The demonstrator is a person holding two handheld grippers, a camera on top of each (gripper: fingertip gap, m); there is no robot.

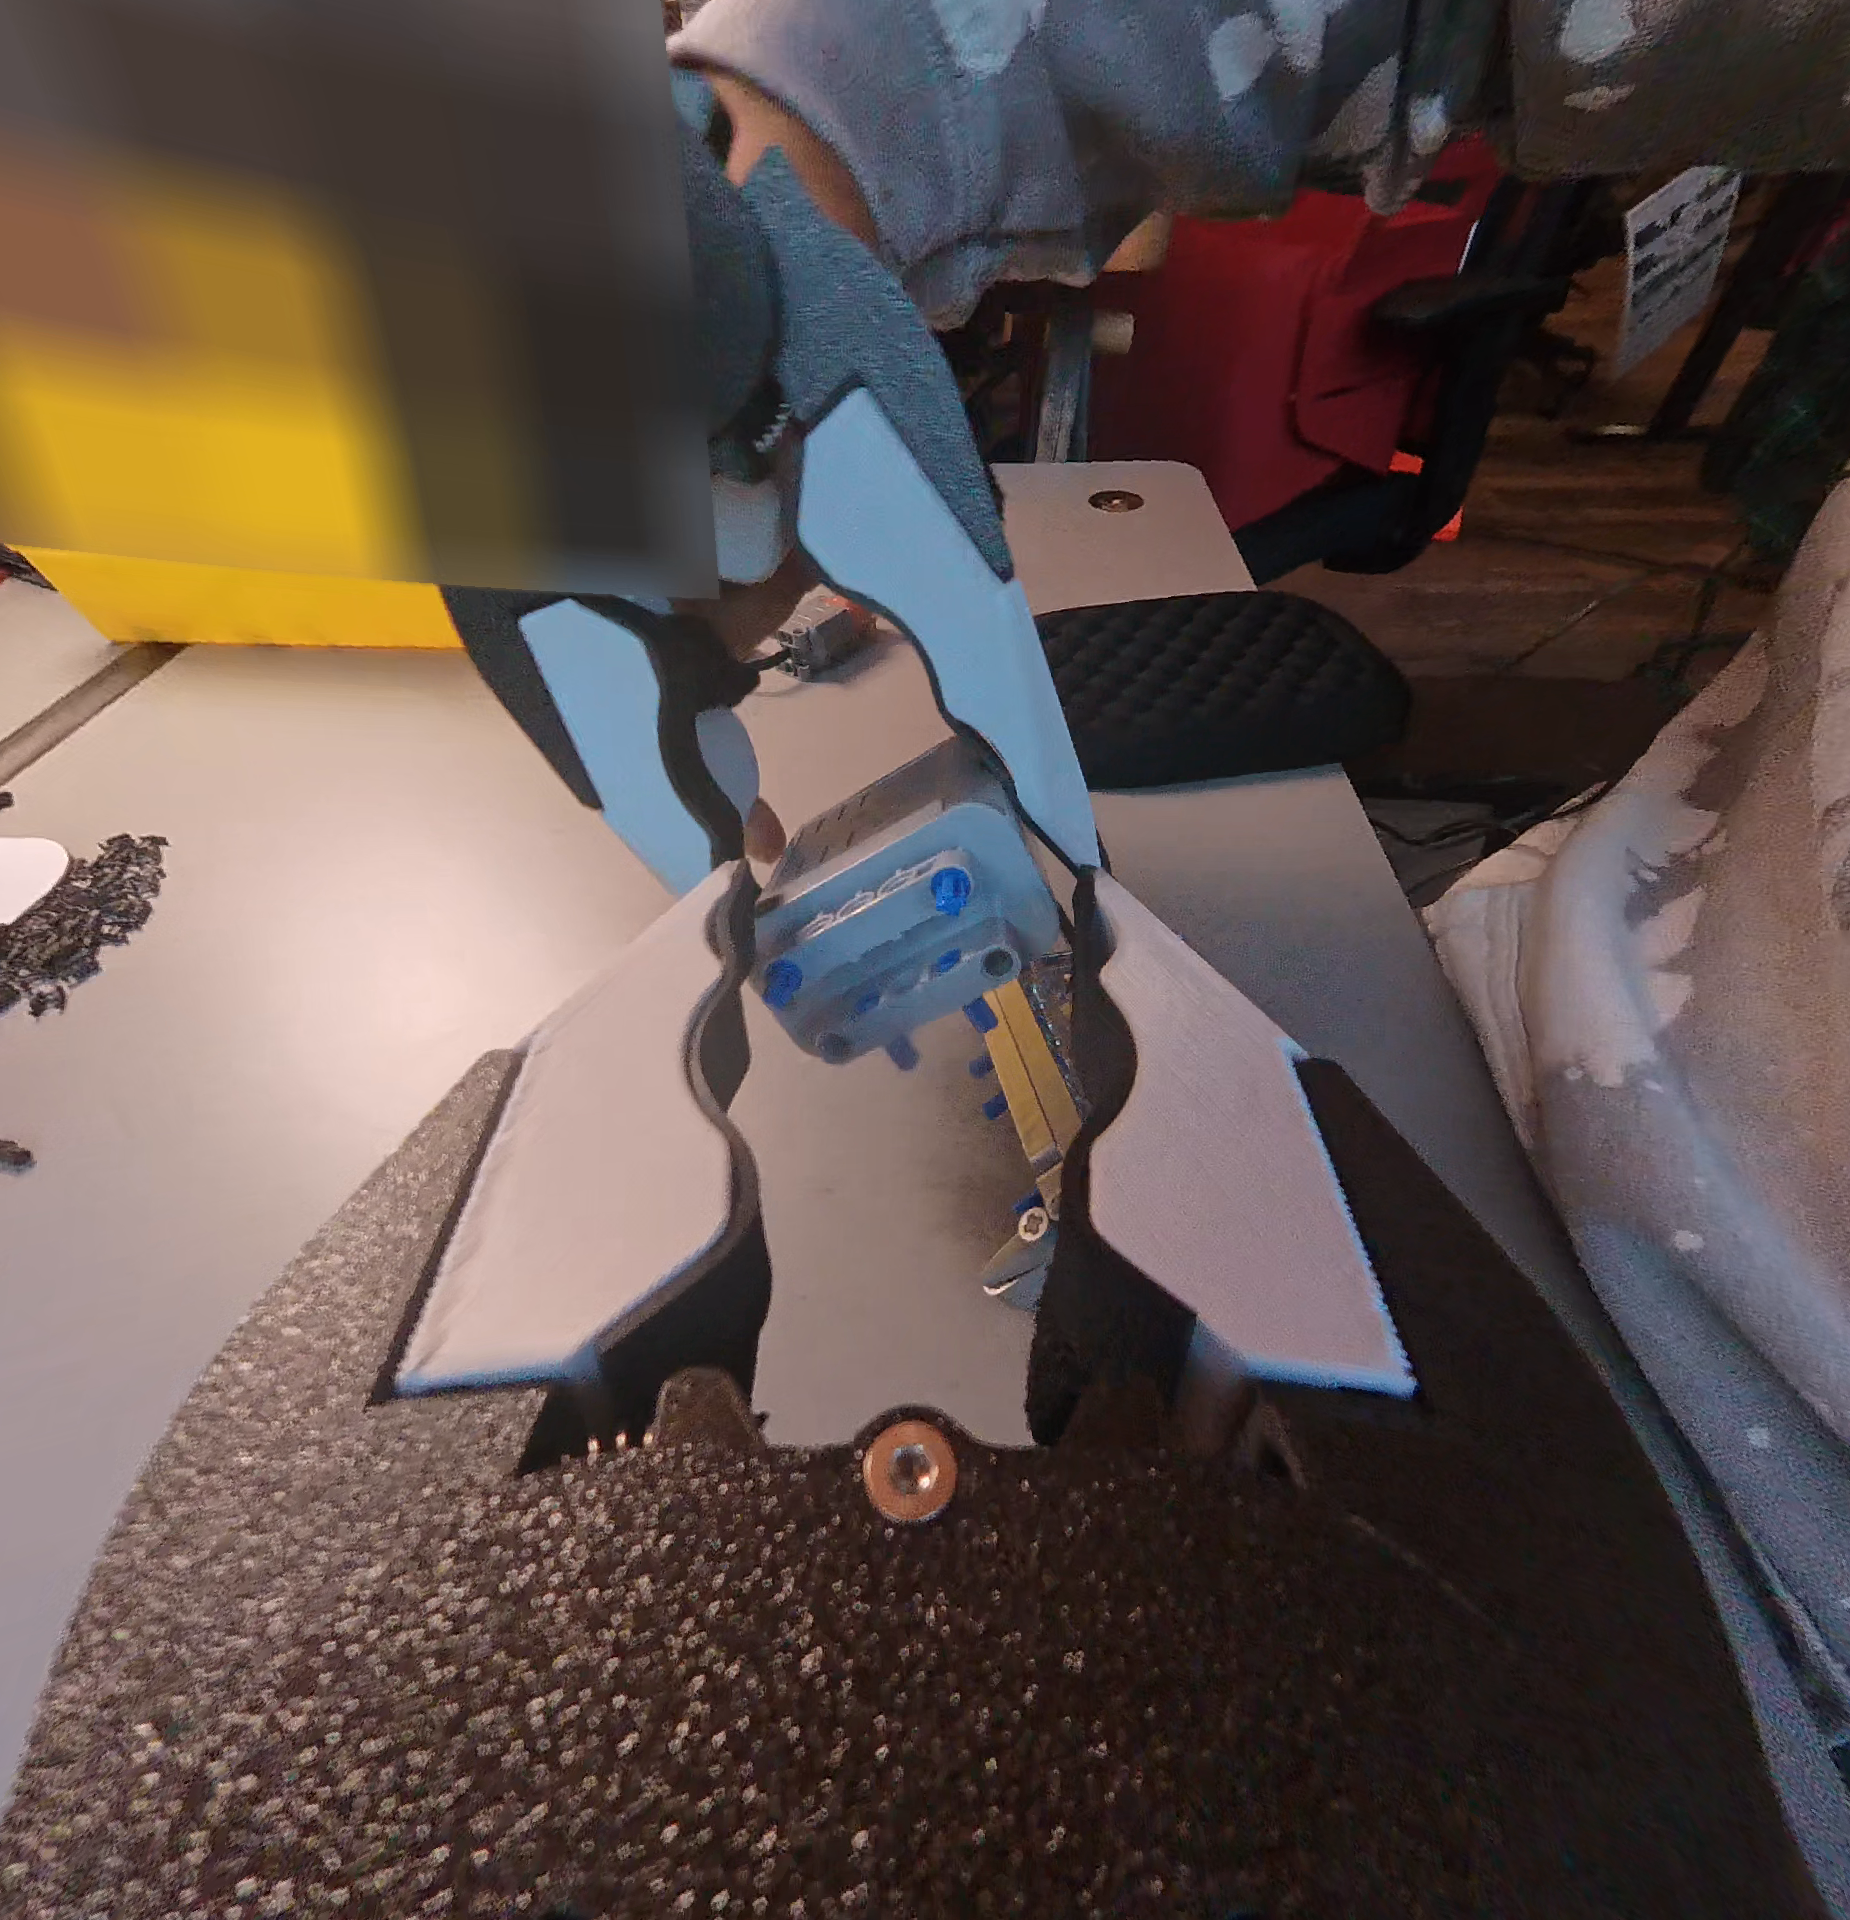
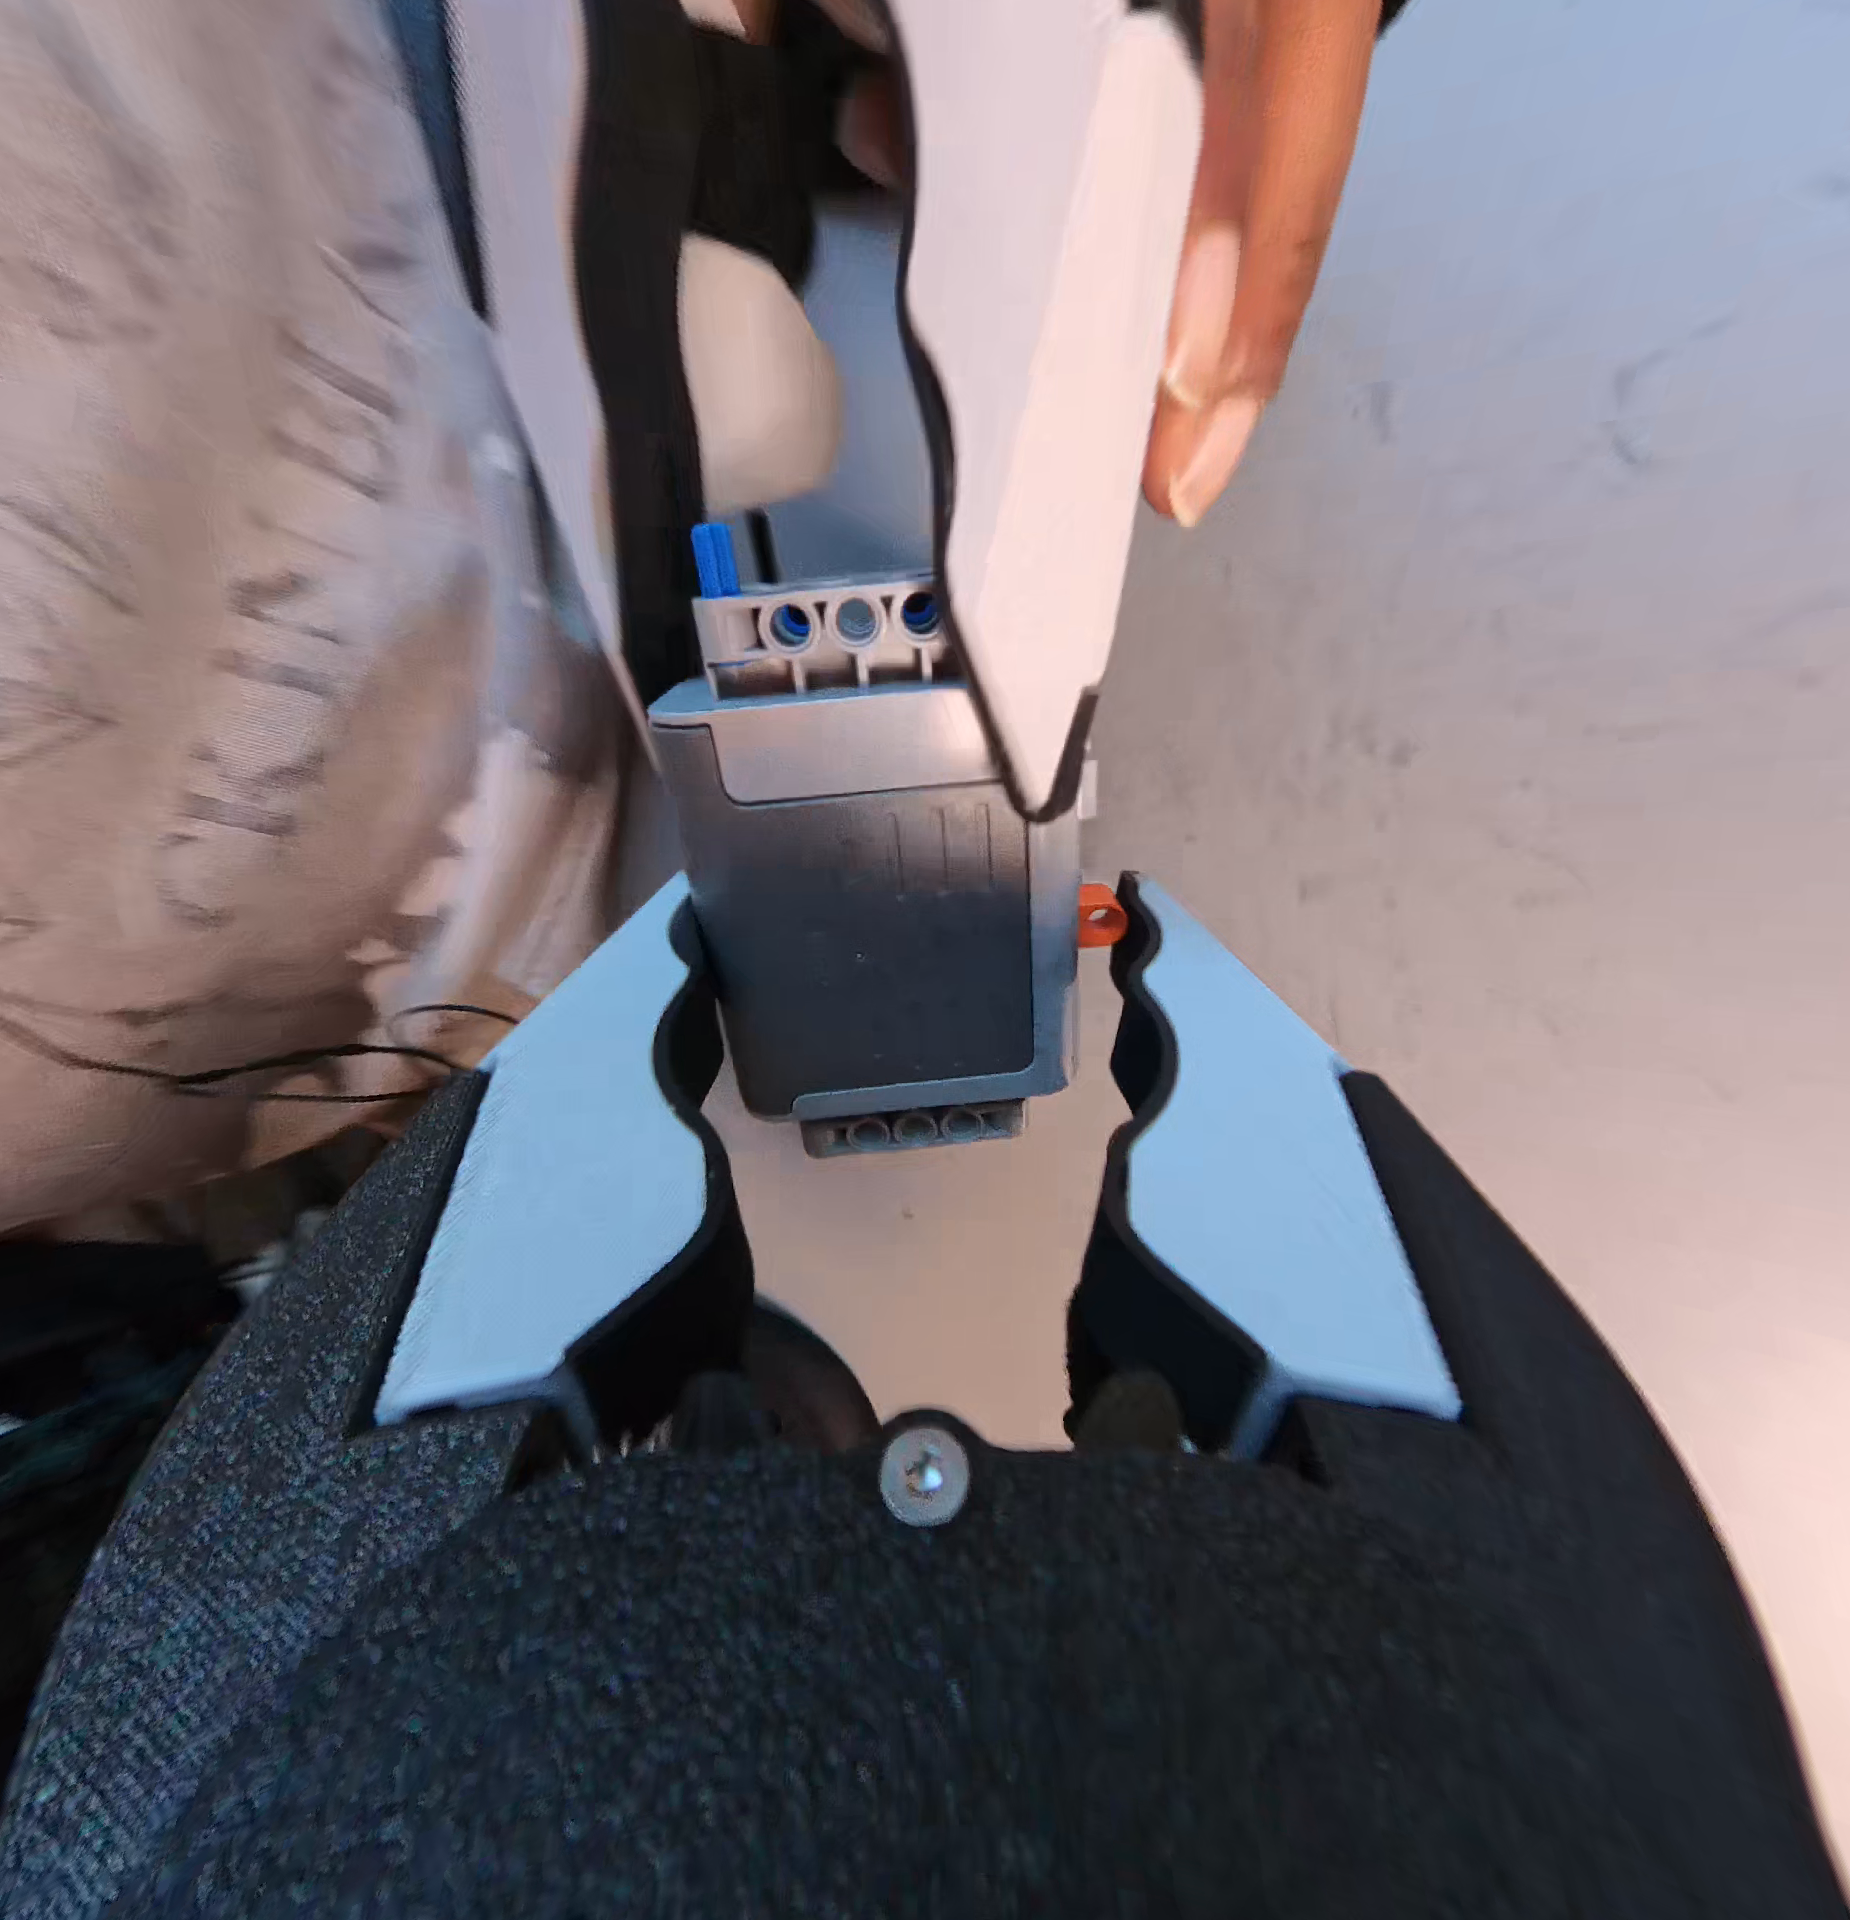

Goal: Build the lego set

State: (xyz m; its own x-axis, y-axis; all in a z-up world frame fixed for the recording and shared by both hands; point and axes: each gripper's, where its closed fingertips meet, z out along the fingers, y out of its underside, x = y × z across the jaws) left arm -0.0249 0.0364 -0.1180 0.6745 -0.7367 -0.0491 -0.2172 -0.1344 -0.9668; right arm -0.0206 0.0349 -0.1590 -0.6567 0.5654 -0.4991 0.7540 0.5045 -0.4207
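A grey box-shaped building block (image 1: 890,935) with blue pins (image 1: 950,888) sits between both grippers, tilted above the grey table (image 1: 329,935). My left gripper (image 1: 913,883) is shut on it from the near side. My right gripper (image 2: 908,899) closes on the lower part of the block (image 2: 879,935): its left pad touches the block and its right pad meets an orange tab (image 2: 1103,920). In the right wrist view a white finger (image 2: 1035,468) of the left gripper reaches down onto the block's upper corner. A person's finger (image 2: 1233,312) lies along it.
Yellow-handled pliers (image 1: 1025,1091) lie on the table under the block. A pile of small black parts (image 1: 69,925) is at the left and a yellow box (image 1: 256,613) at the back. A black chair seat (image 1: 1212,675) and a person's grey clothing (image 1: 1679,1039) are beyond the table's right edge.
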